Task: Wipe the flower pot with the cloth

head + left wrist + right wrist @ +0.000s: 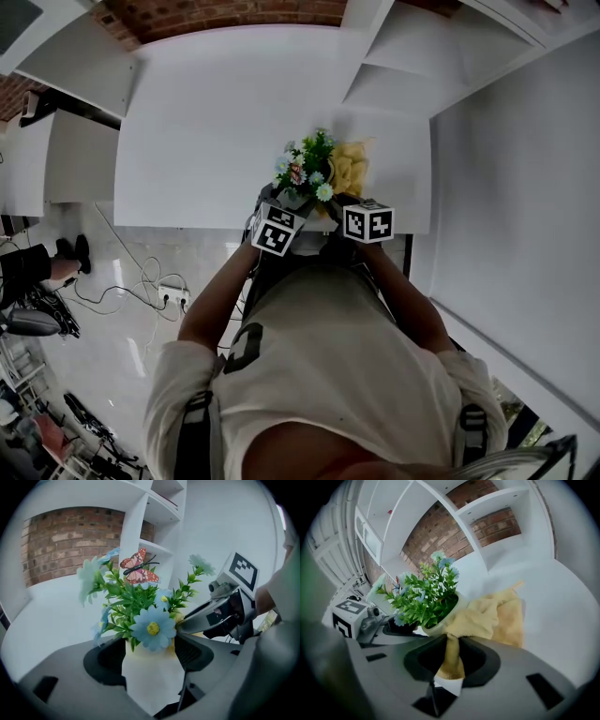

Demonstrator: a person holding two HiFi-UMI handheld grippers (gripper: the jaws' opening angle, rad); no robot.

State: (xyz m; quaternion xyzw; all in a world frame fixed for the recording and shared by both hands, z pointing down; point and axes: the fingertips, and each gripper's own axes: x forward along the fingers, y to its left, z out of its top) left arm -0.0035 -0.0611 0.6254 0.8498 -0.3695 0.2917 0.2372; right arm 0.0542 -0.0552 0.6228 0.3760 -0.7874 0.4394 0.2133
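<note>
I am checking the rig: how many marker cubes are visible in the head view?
2. The left cube sits just below the flowers; the right cube is beside it, below the cloth. None seems hidden.

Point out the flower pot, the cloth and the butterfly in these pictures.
flower pot (152, 677), left gripper view, on its white front wall.
cloth (487, 616), right gripper view, on the bunched yellow fold beside the pot.
butterfly (143, 576), left gripper view, on its pink wing.
</note>
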